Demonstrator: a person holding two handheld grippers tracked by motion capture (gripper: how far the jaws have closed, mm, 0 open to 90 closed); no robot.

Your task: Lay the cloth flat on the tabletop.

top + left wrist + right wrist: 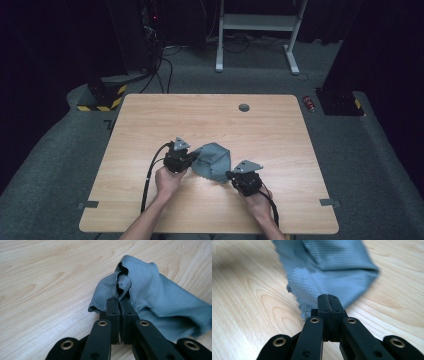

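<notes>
Your forearms: they are coming in from the near edge of the desk [150, 210], angled toward each other so both tools are meeting at one small target in the middle.
Right gripper [231, 176]: you are pinching the near, zigzag-cut edge of the grey cloth [214, 161]; in the right gripper view the jaws are standing pressed together with fabric running out from between the tips [328, 298].
Why that spot: gripping right at the hem is giving you a corner to pull from, I judge, rather than a fistful from the middle.
Left gripper [195, 159]: you are clamping the opposite side of the cloth; in the left gripper view the jaws are meeting tight on a gathered fold [119, 301], and the material is bunching upward just past the tips.
Cloth: it is sitting between your two tools, near the middle of the desk, humped and partly raised instead of lying flat, with its far portion draping back down onto the wood.
Step in hand: with both sides held, you are looking set to spread or fold it; pulling apart evenly should be taking out that crumple.
Risk: the left hold is on a bunched fold, so a layer could be slipping free under tension.
Farther desk: bare wood is stretching out to a round cable port [244, 107], leaving you room to lay the cloth out.
</notes>
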